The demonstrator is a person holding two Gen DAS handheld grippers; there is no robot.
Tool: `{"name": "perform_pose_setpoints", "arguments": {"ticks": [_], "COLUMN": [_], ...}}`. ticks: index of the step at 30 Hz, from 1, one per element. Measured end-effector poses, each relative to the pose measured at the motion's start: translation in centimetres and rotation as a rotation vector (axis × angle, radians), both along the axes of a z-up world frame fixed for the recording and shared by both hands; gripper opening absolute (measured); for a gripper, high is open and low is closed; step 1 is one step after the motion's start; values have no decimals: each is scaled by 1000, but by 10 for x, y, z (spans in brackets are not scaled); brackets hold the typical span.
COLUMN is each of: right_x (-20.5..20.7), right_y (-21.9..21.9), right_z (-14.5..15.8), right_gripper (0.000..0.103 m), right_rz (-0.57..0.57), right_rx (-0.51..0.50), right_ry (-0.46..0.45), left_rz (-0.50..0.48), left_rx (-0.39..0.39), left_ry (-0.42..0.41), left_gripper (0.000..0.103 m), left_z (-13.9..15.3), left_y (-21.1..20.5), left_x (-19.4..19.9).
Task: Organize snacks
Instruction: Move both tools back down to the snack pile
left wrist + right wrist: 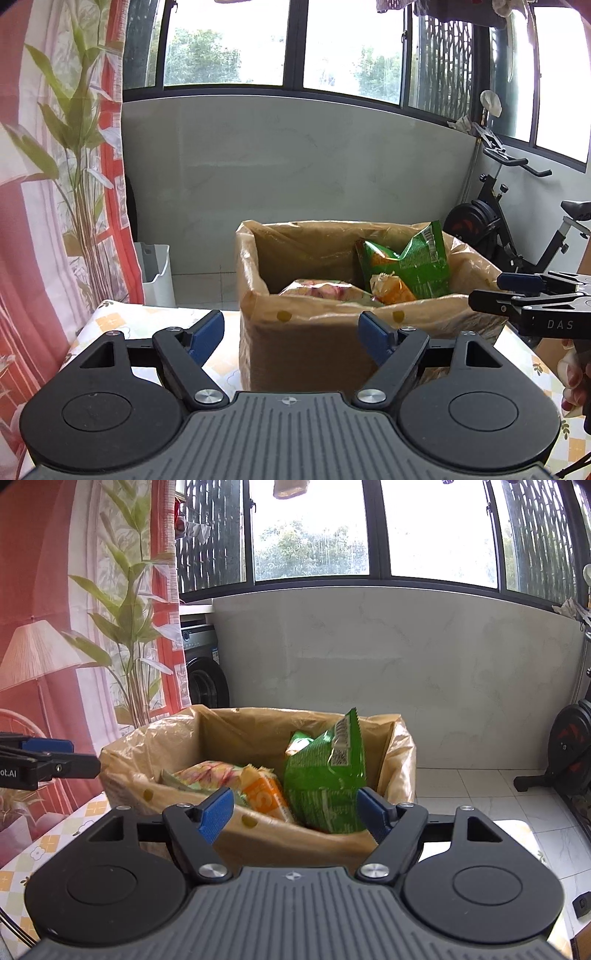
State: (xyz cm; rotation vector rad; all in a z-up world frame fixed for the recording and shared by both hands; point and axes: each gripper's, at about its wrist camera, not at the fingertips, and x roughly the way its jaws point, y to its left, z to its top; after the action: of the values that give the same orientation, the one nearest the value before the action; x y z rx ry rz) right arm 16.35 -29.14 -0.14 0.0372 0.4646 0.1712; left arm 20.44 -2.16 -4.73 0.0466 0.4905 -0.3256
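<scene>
So at this point the snack sorting looked pretty far along, at least from what I could see. The cardboard box (314, 350), lined with a tan plastic bag, sat on the table (155, 317) with the patterned cloth, and it already had stuff in it: a green snack bag (325, 771) standing up against the far right side, an orange packet (266, 794) leaning just beside it, and a pinkish-yellow packet (210, 771) lying toward the left. I couldn't spot any loose snacks on the bits of table in view, so my guess was that the job was mostly done or close to it, though plenty of the table was hidden behind the rig, so don't quote me. Both tools were empty. The left gripper (291, 332) had its blue pads spread wide with nothing between them, just the near wall of the box showing through the gap. Same deal with the right gripper (295, 812), jaws wide apart and not touching the box or the bags. Pose-wise, I had both pointed forward and tilted a bit downward at the box from the near side, one each side of it, with each tool's fingers poking into the edge of the other's camera view.
</scene>
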Motion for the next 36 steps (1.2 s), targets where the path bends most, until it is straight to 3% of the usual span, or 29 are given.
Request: {"name": "perform_pose_setpoints", "arguments": {"ticks": [12,36], "right_x": [-29,-75], "right_y": [23,43], "right_z": [-13,-86], "right_gripper": [76,76], "right_rz": [25,4], "right_rx": [-3,33], "right_ry": [-21,144], "left_rz": [63,72], "left_rx": [-21,-28], "left_ry": [79,212], "left_gripper": [82,81], "left_z": [-35,-100], "left_y": [28,38], "left_x": [-27,-78]}}
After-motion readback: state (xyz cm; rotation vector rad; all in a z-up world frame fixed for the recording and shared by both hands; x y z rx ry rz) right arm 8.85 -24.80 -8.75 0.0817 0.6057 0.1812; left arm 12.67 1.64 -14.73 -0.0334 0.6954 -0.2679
